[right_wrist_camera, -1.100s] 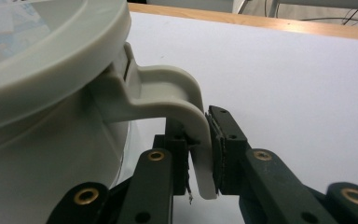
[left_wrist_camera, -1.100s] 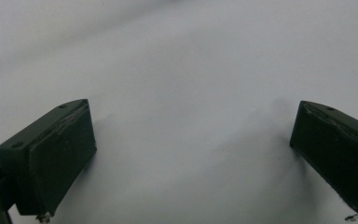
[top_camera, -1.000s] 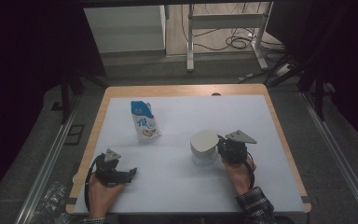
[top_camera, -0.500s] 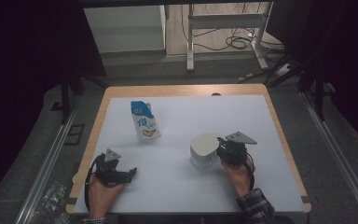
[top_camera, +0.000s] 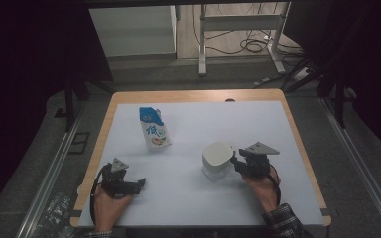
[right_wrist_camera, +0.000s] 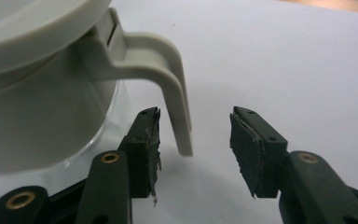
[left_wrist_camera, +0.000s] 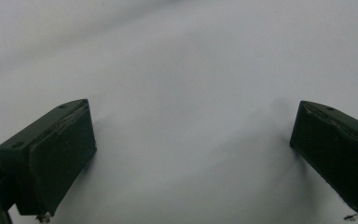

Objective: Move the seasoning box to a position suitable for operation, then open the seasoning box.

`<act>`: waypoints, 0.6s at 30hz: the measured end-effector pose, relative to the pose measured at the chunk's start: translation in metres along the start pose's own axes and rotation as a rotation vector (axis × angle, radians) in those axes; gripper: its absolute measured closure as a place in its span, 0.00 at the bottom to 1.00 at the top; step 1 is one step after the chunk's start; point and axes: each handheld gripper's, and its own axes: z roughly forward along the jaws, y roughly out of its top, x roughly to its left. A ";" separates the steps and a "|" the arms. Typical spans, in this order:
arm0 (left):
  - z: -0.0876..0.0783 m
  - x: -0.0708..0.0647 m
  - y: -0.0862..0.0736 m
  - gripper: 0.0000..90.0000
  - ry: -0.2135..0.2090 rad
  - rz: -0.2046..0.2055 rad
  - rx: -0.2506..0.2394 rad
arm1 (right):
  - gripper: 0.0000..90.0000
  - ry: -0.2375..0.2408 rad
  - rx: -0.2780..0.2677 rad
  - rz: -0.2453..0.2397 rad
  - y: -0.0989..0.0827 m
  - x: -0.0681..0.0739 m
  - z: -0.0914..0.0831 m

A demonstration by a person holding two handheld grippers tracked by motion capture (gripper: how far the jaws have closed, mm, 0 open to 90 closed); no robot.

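White sheeting (top_camera: 193, 196) is seen spread over a light wooden table (top_camera: 188, 96). On it, toward the right, a pale cream plastic jug with a lid and a curved handle (top_camera: 217, 159) is stood upright. The right gripper (top_camera: 239, 162) is held in the person's right hand (top_camera: 263, 184) just beside the jug, on its right. In the right gripper view, the two black jaws are shown apart, with the lower end of the jug's handle (right_wrist_camera: 177, 105) placed between them and close to the left jaw; whether that jaw touches the handle cannot be told. The jug's clear base is seen resting on the sheeting.

Toward the left and farther back, a white and blue milk carton with printed characters (top_camera: 154, 129) is stood, well apart from the jug. The left gripper (top_camera: 135, 184) is held low in the left hand (top_camera: 110, 204) near the table's front left corner. In the left gripper view (left_wrist_camera: 189, 154), its jaws are shown wide apart over bare sheeting, with nothing between them.
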 end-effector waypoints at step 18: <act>0.000 0.000 0.000 0.00 0.001 0.000 0.000 | 0.43 0.086 0.055 0.006 0.002 -0.015 -0.023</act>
